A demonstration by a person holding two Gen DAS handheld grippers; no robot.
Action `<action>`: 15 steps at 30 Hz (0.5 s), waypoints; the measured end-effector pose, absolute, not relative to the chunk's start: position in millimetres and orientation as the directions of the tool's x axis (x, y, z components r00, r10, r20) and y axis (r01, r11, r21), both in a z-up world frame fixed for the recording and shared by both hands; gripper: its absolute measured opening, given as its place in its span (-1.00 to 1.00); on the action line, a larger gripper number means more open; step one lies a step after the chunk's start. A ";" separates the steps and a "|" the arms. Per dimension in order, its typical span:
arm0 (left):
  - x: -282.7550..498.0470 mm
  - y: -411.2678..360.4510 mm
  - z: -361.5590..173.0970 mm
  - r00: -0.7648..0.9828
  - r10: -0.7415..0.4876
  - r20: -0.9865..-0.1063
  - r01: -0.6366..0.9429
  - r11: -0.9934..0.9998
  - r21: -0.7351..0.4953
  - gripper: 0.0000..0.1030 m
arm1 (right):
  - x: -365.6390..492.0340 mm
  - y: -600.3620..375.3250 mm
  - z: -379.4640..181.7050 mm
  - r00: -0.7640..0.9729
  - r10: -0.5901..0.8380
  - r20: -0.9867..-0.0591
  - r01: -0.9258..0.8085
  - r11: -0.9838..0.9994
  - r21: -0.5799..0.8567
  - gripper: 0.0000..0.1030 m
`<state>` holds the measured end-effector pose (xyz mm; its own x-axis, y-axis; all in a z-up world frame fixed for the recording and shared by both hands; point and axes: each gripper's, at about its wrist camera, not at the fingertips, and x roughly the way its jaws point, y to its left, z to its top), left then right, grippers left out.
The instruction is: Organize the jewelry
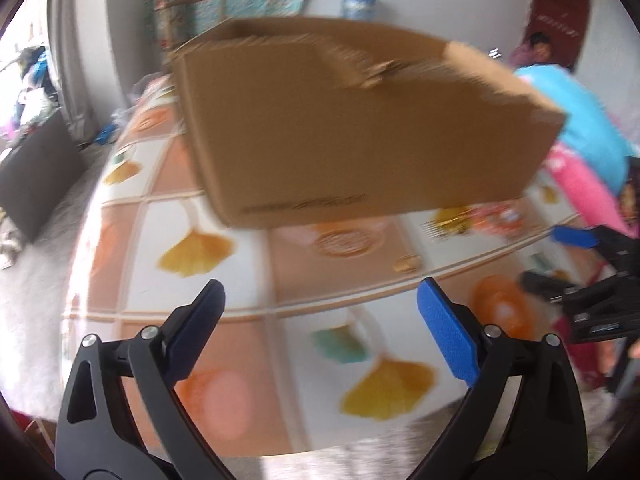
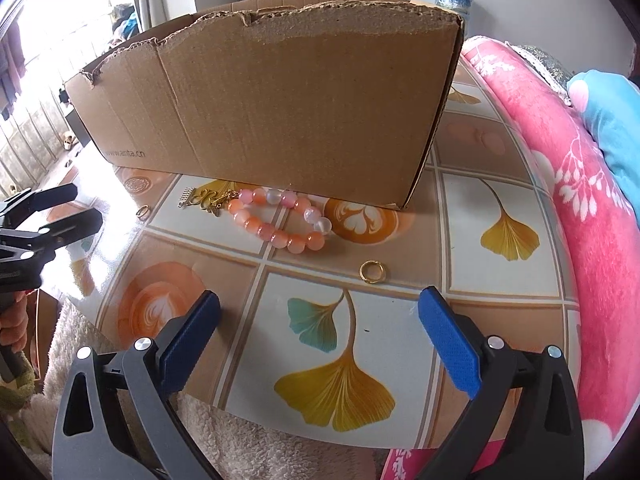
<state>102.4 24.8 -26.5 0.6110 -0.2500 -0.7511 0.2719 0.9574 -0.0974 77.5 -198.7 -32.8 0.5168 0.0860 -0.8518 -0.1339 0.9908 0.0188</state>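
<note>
Blue-padded right gripper (image 2: 320,324) — jaws spread wide, nothing between them, poised over the near edge of the table (image 2: 500,320), whose glossy cover shows ginkgo leaves and latte-art rounds.

Left gripper (image 1: 320,320) — jaws likewise wide apart and empty; its own view is blurred. It hangs over the table's near left part and appears at the left edge of the right wrist view.

Gold ring (image 2: 373,271) — lies flat on the table, just beyond the right gripper's pads and apart from the other pieces.

Bead bracelet (image 2: 280,220) — pink, orange and white beads in a closed loop, lying beyond the ring and just before the box.

Gold ornament (image 2: 208,199) — a small chain-and-charm piece, touching the bracelet's left end.

Small gold hoop (image 2: 143,211) — left of the ornament, lying alone.

Cardboard box (image 2: 280,100) — open-topped, torn along its upper rim, standing on the table directly behind the jewelry.

Pink floral blanket (image 2: 580,200) — right of the table, with a blue cushion (image 2: 612,128) beyond it.
</note>
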 end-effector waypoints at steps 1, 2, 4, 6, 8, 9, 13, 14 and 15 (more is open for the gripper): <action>101.6 20.6 -24.7 0.614 -0.265 -0.744 0.289 0.952 -0.100 0.61 | 77.5 -198.5 -32.8 0.517 0.085 -0.852 -0.133 0.991 0.019 0.88; 101.4 15.7 -23.6 0.614 -0.273 -0.741 0.305 0.948 -0.097 0.47 | 77.5 -198.1 -32.9 0.517 0.085 -0.852 -0.133 0.991 0.018 0.88; 103.5 6.7 -24.3 0.603 -0.282 -0.746 0.325 0.941 -0.093 0.31 | 77.6 -197.8 -33.1 0.517 0.085 -0.852 -0.133 0.991 0.018 0.88; 105.9 -0.3 -26.1 0.583 -0.311 -0.750 0.352 0.929 -0.112 0.12 | 77.5 -198.0 -33.1 0.518 0.086 -0.851 -0.134 0.991 0.019 0.88; 106.6 -6.7 -27.5 0.569 -0.330 -0.753 0.367 0.922 -0.127 -0.11 | 77.7 -198.1 -33.0 0.517 0.085 -0.852 -0.133 0.991 0.018 0.88; 104.8 -9.5 -29.5 0.562 -0.340 -0.754 0.374 0.918 -0.135 -0.15 | 77.6 -198.5 -33.0 0.517 0.084 -0.852 -0.131 0.991 0.018 0.88; 108.0 -16.3 -31.9 0.550 -0.354 -0.756 0.388 0.910 -0.143 -0.44 | 77.2 -198.8 -33.5 0.519 0.084 -0.851 -0.131 0.991 0.018 0.88; 109.5 -18.3 -32.4 0.550 -0.350 -0.758 0.389 0.911 -0.138 -0.51 | 77.1 -198.9 -33.5 0.519 0.084 -0.851 -0.131 0.991 0.018 0.88; 110.7 -20.1 -33.6 0.547 -0.345 -0.763 0.390 0.911 -0.132 -0.55 | 77.2 -198.9 -33.4 0.519 0.084 -0.851 -0.131 0.991 0.018 0.88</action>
